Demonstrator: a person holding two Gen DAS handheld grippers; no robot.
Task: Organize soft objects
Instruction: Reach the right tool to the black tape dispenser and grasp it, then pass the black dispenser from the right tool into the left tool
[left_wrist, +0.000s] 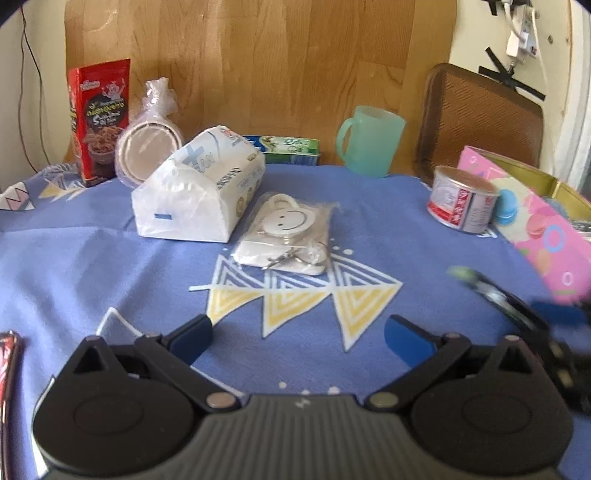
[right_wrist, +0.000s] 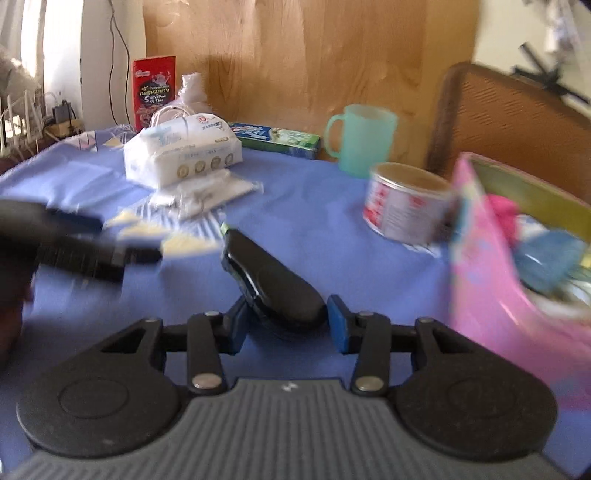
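The right gripper (right_wrist: 286, 325) has its fingers clamped on the near end of a black pouch (right_wrist: 273, 284), which sticks out ahead of them over the table (right_wrist: 314, 229), left of the pink box (right_wrist: 487, 280). The picture is blurred, so how firm the hold is stays a judgement. The left gripper (left_wrist: 299, 336) hangs with its fingers spread and nothing between them.

The step in hand looks like carrying the pouch to the pink box, where soft cloths already lie. The next move calls for swinging right over the box's rim, passing the tin can (right_wrist: 406, 203) just left of the box, then letting go.

Left of the box stand:
- one tin can
- one green cup (right_wrist: 360, 138)
- one tissue pack (left_wrist: 199, 184)
- one smiley-face packet (left_wrist: 284, 232)
- one toothpaste box (left_wrist: 291, 149)
- one red snack box (left_wrist: 99, 122)
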